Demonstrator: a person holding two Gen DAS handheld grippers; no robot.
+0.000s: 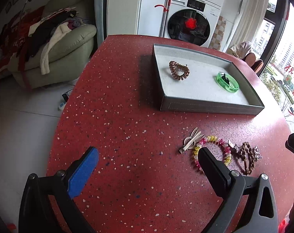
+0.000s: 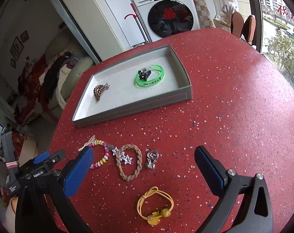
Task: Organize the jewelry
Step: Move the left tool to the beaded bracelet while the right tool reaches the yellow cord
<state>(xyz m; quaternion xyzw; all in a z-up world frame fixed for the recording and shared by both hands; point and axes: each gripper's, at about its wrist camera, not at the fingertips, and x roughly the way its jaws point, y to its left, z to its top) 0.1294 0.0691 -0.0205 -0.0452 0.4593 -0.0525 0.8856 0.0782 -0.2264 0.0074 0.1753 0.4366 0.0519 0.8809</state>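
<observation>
A grey tray (image 1: 211, 104) (image 2: 135, 109) on the red table holds a brown coil hair tie (image 1: 179, 70) (image 2: 98, 91) and a green bangle (image 1: 227, 81) (image 2: 149, 77) with a black clip inside it. Loose on the table lie a beige clip (image 1: 191, 140), a pink-yellow coil bracelet (image 1: 212, 153) (image 2: 102, 155), a brown braided band (image 1: 248, 158) (image 2: 129, 162), star charms (image 2: 125, 158), a silver piece (image 2: 152, 158) and a yellow hair tie (image 2: 155, 205). My left gripper (image 1: 148, 153) is open, left of the loose pile. My right gripper (image 2: 145, 156) is open above the pile.
A washing machine (image 1: 189, 21) (image 2: 166, 11) stands beyond the table's far edge. A sofa with piled clothes (image 1: 49, 38) is to the left. Windows (image 1: 283, 58) are on the right. The table's left edge drops to the floor (image 1: 20, 126).
</observation>
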